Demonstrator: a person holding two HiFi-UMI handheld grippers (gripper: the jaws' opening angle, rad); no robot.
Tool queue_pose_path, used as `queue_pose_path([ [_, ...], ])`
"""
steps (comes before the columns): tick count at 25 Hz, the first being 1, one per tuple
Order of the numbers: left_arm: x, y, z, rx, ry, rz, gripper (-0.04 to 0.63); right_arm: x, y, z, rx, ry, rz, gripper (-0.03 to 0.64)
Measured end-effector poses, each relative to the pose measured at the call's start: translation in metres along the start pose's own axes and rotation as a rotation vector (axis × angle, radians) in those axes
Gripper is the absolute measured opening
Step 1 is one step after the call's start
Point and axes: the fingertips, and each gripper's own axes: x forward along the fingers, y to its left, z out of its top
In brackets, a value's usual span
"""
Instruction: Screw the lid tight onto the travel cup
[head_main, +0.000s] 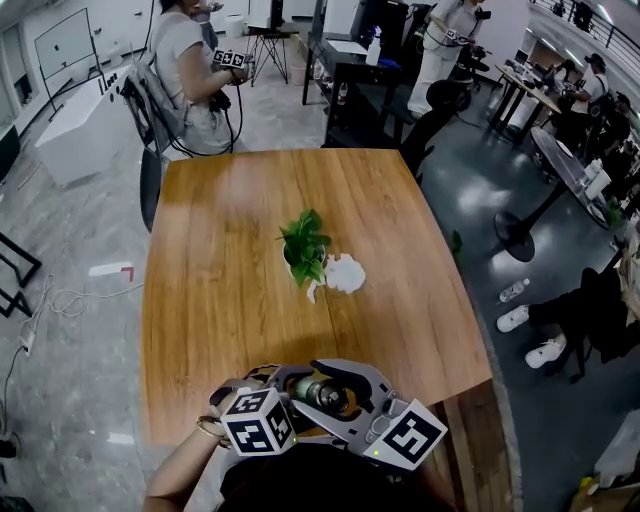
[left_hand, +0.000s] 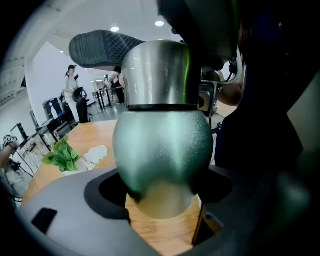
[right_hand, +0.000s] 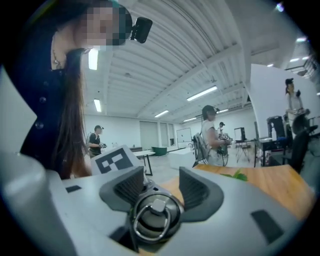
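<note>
The travel cup (head_main: 322, 393) is held off the wooden table (head_main: 230, 290) near its front edge, between my two grippers. In the left gripper view its green metallic body (left_hand: 162, 145) fills the middle, with a steel upper part (left_hand: 157, 75) above a black seam. My left gripper (left_hand: 162, 197) is shut on the green body. The right gripper view shows the round steel lid (right_hand: 155, 217) end-on, with a wire ring on it. My right gripper (right_hand: 161, 187) has its ribbed pads (right_hand: 131, 186) against the lid's sides. In the head view the left gripper (head_main: 285, 382) and right gripper (head_main: 358, 388) flank the cup.
A small potted green plant (head_main: 305, 245) and a white crumpled thing (head_main: 345, 272) sit mid-table. A seated person (head_main: 190, 70) is beyond the table's far edge. Desks, chairs and other people stand at the right. The table's right edge (head_main: 470, 330) is close to my right gripper.
</note>
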Motion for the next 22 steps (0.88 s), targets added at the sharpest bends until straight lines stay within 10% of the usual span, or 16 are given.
queue_pose_path([
  [6,-0.009,-0.005,-0.003,0.093,0.028,-0.058,0.391,-0.001,0.018,-0.014,-0.074,0.111,0.105,0.245],
  [14,-0.002,-0.002,0.009,-0.04,-0.06,-0.028,0.391,0.005,0.004,-0.001,-0.043,-0.009,-0.006,0.245],
  [22,-0.012,0.003,0.006,0.038,-0.06,-0.032,0.391,-0.003,0.004,-0.006,-0.034,0.039,0.058,0.245],
])
